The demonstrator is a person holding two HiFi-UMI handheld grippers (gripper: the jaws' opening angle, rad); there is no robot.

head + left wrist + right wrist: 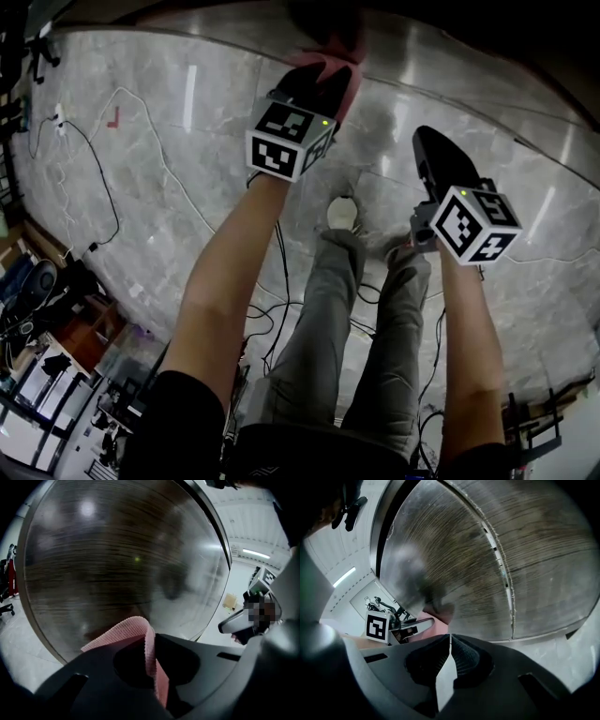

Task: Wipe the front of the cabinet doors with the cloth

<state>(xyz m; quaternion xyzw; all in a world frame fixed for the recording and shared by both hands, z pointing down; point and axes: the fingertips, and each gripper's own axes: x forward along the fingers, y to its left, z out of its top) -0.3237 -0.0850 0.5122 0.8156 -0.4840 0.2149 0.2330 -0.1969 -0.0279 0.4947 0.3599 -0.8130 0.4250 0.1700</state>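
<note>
Grey marble floor [141, 187] met the dark wooden cabinet door [117, 550]. The left gripper [153, 667], at ten o'clock from the right gripper [450, 641], pinched the pink cloth [124, 632] close before that door; the right's jaws were pressed together, empty.

Black cables [114, 211] across grey marble floor [216, 141]

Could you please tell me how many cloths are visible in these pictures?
1. The pink woven cloth is clamped in the left gripper, up by the dark wood-grain cabinet door. The right gripper is shut on nothing. Others could lie out of view.
</note>
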